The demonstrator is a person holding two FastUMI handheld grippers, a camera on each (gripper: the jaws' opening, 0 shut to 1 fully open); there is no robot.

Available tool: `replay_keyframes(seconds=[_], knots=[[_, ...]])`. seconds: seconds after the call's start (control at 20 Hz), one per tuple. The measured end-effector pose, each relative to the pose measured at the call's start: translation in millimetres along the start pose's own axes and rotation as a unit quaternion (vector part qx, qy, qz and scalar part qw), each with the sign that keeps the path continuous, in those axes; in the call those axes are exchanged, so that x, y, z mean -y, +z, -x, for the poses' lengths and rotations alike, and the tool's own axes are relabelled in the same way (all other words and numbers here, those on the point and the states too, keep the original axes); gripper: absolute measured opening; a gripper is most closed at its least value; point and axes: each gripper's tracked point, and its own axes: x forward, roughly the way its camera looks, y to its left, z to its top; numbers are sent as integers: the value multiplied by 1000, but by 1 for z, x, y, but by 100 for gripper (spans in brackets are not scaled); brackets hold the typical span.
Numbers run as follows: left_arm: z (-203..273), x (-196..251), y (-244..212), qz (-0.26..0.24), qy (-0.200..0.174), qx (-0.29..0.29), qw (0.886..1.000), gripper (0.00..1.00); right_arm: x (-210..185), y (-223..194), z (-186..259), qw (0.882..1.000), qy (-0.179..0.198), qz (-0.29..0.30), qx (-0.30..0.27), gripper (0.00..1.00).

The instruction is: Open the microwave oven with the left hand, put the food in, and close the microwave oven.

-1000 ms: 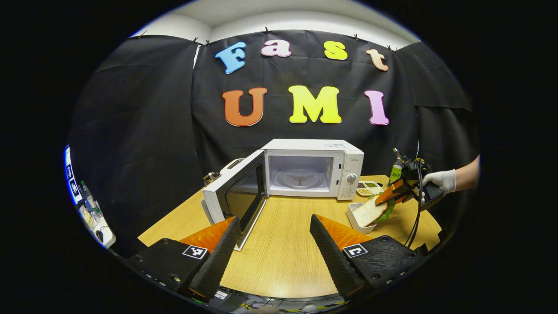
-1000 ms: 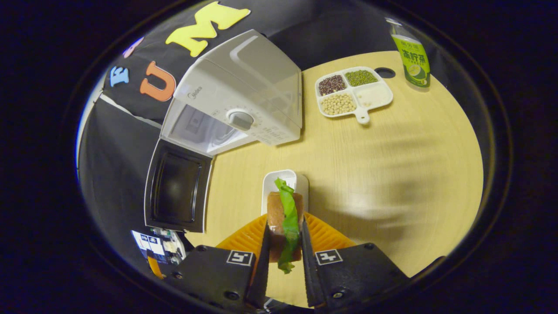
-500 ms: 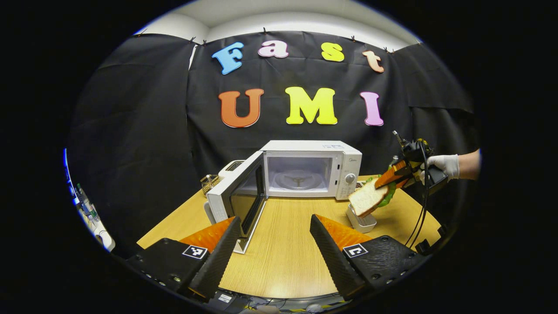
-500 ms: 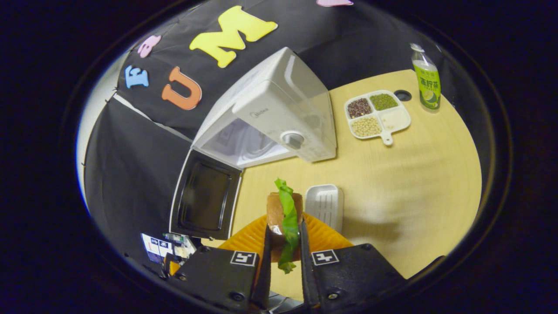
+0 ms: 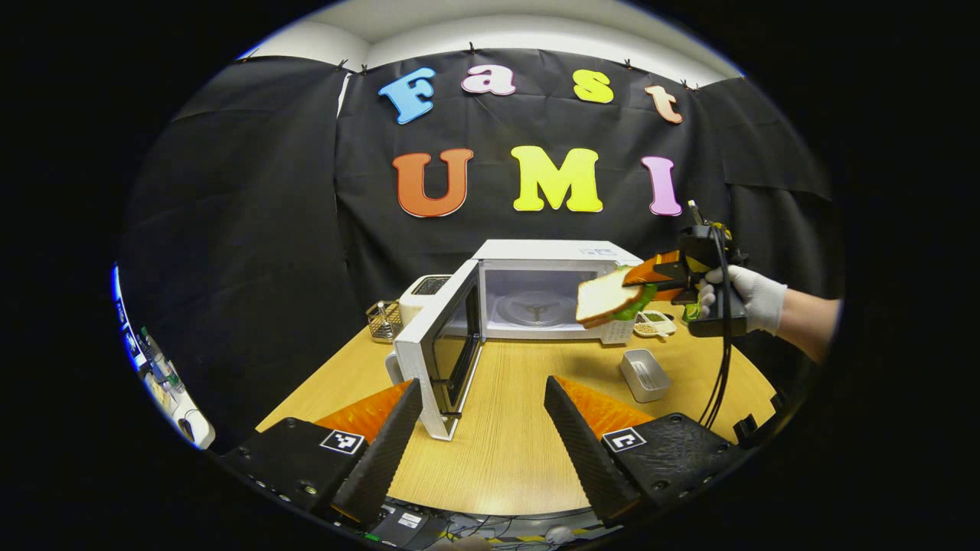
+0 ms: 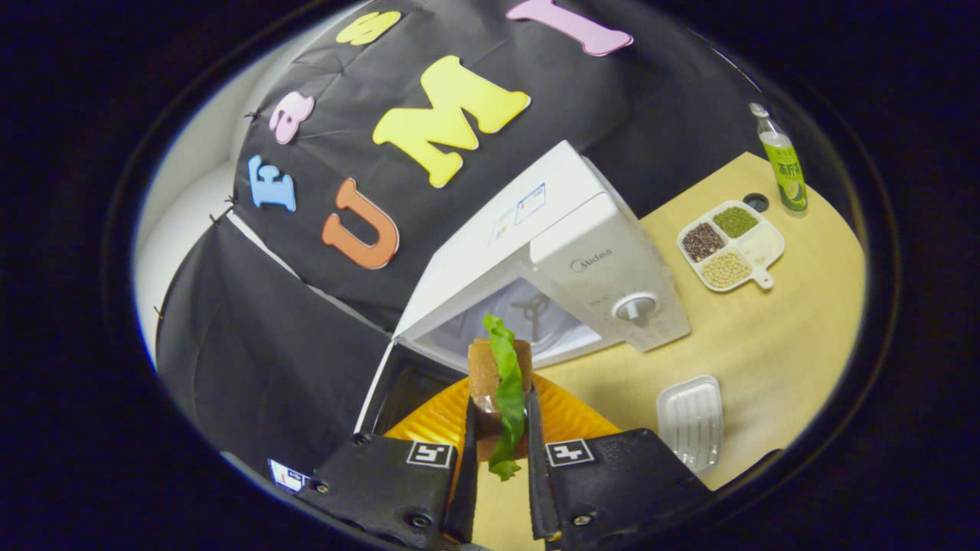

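Sandwich [image 6: 499,383] filling — half-hidden between fingers [image 6: 464,451]

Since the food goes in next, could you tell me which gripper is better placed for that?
Right. The right gripper is shut on the sandwich just before the open microwave cavity; the left gripper hangs back, jaws apart and empty.

Left gripper [image 5: 482,436] hangs low over the table [image 5: 505,459], fingers spread wide, nothing between them. Ahead, the microwave [image 5: 551,291] stands with its door [image 5: 444,352] swung open. Ahead to the right, a gloved hand [image 5: 746,295] holds the right gripper [image 5: 647,279], clamping a sandwich [image 5: 605,302] just before the open cavity. A white tray [image 5: 645,375] lies below it.
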Motion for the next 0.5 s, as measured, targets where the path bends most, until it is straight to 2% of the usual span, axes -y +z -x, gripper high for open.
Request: replay_keyframes(seconds=[0.2, 0.4, 0.5], knots=[[1, -10, 18, -12, 17, 9, 1000, 96, -4, -10, -50, 997, -25, -27, 74, 31], [1, -2, 28, -19, 9, 12, 1000, 97, 3, -22, -102, 988, -41, -95, 119, 31], [2, 0, 32, -28, 2, 13, 1000, 97, 7, -19, -124, 983, -52, -103, 146, 31]])
